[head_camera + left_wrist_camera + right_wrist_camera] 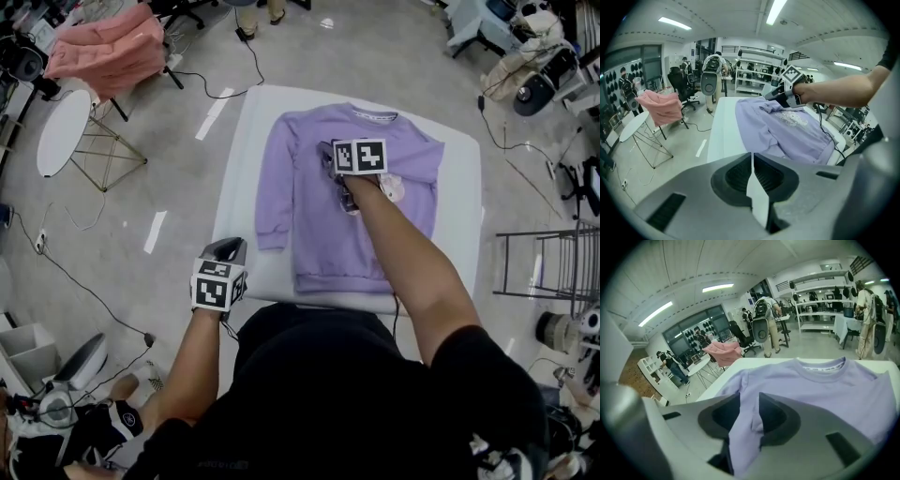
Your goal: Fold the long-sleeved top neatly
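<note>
**Purple top spread on the white table, right gripper slack over its chest**

At the upper left of the head view a pink garment hung over a stand, with a small round white table just below it on the grey floor. Lower, left of centre, the left gripper sat at the near left corner of the big white table, apart from the clothing. Its own view showed the jaws clenched together with nothing between them.

The long-sleeved top lay face up in the middle of the table, collar toward the top of the frame and hem toward the person. Its sleeve on the frame's left ran straight down beside the body of the garment.

Right of centre, the right gripper was on the chest of the top, next to a pale print. In its own view the jaws stood apart, and a loose fold of the purple cloth lay in the gap, not pinched.

At the far right edge a metal wire rack stood on the floor, well apart from the table.
</note>
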{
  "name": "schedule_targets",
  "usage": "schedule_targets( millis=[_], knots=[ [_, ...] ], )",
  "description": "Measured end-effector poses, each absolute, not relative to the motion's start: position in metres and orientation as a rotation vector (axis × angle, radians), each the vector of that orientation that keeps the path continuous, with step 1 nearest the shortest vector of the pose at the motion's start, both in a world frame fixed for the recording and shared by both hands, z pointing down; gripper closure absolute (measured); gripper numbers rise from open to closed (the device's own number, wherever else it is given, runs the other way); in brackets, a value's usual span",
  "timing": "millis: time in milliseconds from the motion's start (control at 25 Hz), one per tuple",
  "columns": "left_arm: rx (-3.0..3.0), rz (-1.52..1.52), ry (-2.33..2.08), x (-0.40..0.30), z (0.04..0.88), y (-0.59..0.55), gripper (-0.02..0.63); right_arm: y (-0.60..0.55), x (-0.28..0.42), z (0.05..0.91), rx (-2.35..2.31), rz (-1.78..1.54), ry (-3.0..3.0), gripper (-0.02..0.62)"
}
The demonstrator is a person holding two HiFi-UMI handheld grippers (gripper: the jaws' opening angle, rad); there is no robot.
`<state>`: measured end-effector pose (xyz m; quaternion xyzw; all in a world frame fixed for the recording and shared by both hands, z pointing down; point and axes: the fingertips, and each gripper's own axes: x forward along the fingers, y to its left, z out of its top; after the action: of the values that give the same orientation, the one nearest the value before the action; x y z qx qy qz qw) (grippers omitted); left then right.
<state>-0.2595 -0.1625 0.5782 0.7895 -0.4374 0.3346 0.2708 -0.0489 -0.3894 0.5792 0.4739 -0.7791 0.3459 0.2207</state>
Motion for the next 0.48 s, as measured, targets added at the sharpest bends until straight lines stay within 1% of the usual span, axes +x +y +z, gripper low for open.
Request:
schedule_targets(
  millis=[40,120,240,400,480],
  knots=[
    [2.140,0.913,-1.166,-0.256,0.579,-0.164,0.590,-0.384,-0.041,0.571,1.330,0.937,-2.164,0.469],
    [2.150,0.933,-1.149,-0.250,0.582,-0.165,0.589,-0.369,-0.023,0.557,1.369,0.907,-2.187,0.507],
    [2.133,0.916,-1.153,-0.247,0.588,-0.169,0.589,-0.339,-0.002,0.536,1.399,0.880,-2.235,0.589],
    [2.084,0.836,-1.185,-0.249,0.593,-0.170,0.584,-0.289,0.012,0.519,1.366,0.810,-2.295,0.591],
    [2.057,0.810,-1.203,-0.248,0.595,-0.170,0.549,-0.260,0.019,0.516,1.334,0.782,-2.309,0.591]
  ],
)
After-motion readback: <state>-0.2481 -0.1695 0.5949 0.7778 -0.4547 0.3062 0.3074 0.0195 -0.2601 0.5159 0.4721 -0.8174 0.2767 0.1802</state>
